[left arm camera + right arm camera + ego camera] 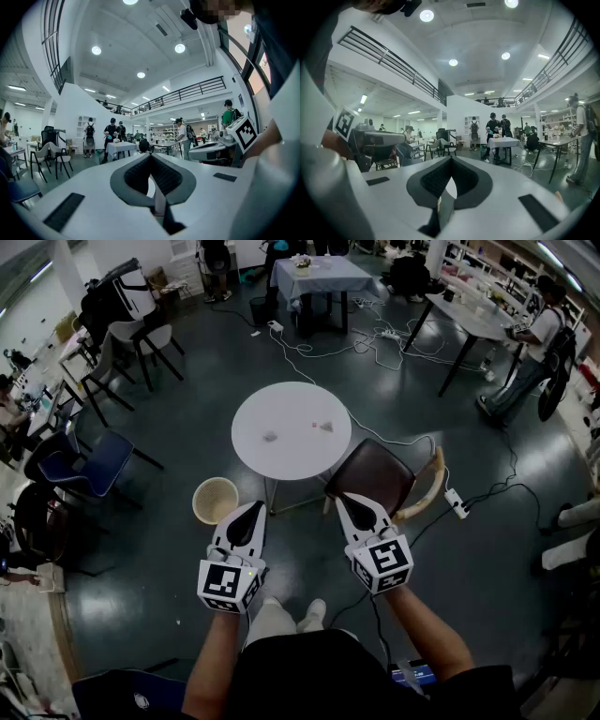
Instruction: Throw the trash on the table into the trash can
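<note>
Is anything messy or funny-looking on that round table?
Yes. Two small crumpled bits lie on the round white table: a left scrap and a right scrap, apart from each other. The trash can stands upright on the floor beside it. Nothing looks spilled.

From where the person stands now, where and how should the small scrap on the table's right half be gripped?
Probably pinch the scrap across its raised middle, coming down from above with the right gripper, whose shut jaws must open first. It looks like a small, low crumple lying on the round table, and the brown chair crowds a level approach.
</note>
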`<state>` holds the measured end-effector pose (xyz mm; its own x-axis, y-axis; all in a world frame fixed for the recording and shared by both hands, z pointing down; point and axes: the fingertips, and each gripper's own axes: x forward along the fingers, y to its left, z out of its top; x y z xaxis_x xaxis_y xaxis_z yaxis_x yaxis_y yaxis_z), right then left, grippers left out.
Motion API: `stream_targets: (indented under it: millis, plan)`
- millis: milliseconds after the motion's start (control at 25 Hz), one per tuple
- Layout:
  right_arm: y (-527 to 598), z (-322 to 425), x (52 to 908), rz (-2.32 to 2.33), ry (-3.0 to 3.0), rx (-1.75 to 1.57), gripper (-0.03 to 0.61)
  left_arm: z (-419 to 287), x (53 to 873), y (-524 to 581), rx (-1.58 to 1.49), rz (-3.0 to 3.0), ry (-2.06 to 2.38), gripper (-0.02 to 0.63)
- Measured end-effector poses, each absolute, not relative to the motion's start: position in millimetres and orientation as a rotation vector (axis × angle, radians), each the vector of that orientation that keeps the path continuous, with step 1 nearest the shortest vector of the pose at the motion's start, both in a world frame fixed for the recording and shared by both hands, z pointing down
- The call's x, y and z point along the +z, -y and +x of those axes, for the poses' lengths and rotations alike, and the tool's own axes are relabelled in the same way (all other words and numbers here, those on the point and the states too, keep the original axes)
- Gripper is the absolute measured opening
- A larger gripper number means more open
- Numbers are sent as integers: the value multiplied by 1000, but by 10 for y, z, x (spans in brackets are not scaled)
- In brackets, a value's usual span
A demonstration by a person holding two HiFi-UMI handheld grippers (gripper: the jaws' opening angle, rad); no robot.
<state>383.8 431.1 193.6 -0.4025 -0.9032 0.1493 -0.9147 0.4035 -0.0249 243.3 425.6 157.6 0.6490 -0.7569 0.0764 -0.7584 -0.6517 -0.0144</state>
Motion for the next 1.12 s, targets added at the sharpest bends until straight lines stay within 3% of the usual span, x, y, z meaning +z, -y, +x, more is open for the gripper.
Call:
stream_targets:
  millis: [1120]
  plan:
    - [-3049,3479,2056,1680,2487,179,17,2147,1825,-2972,114,2810,1218,8]
